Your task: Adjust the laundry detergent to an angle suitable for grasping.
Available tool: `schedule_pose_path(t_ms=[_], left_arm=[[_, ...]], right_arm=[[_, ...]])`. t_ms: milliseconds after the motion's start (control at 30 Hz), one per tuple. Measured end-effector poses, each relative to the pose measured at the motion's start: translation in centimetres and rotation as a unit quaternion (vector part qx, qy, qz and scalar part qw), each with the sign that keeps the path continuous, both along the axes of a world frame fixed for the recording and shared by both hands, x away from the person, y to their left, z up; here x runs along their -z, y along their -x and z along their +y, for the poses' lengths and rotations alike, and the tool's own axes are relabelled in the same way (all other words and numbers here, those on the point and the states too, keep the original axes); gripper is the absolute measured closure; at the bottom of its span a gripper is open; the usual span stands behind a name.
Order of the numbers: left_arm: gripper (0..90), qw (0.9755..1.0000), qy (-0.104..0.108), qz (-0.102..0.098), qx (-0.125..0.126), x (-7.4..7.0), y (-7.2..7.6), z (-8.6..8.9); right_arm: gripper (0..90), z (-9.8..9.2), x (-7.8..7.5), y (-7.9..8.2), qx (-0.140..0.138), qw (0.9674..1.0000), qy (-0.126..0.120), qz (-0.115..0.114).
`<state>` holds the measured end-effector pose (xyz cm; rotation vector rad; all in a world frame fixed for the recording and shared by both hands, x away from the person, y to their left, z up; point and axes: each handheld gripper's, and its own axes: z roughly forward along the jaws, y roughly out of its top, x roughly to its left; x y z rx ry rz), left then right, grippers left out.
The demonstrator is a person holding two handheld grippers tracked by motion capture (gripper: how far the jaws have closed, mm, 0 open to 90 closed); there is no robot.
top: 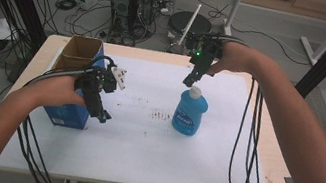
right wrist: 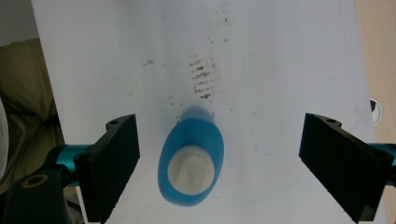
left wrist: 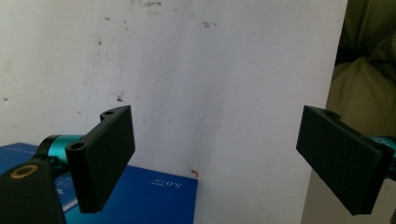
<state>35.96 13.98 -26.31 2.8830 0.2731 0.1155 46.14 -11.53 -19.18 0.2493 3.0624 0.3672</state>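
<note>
White paper covers the counter (top: 138, 163), smudged near its middle. On it a blue bottle (top: 190, 113) with a white cap (right wrist: 190, 171) stands upright, the right gripper (top: 193, 76) poised directly above, fingers (right wrist: 114, 163) spread wide and holding nothing. Descending off-centre, one finger could strike the cap and topple the bottle. The left gripper (top: 97, 105), fingers also wide and empty, hovers beside an open blue cardboard box (top: 67, 118), which a careless swing might nudge.

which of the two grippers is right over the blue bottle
The right gripper: its open fingers hang above the blue bottle and its white cap. The left gripper sits by the blue box.
</note>
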Motion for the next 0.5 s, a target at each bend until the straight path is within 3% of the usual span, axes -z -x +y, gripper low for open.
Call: schedule_pose_path(t_ms=[300, 500], left_arm=[[11.6, 1.0000, 0.000, 0.000, 0.003, 0.0, 0.0, -0.4], [11.6, 1.0000, -0.001, -0.002, 0.001, 0.0, 0.0, -0.5]], right_arm=[[11.3, -2.5, -0.5, 0.9, 0.020, 0.9998, -0.002, -0.002], [11.3, -5.1, -0.7, 1.4, 0.035, 0.9993, 0.010, -0.004]])
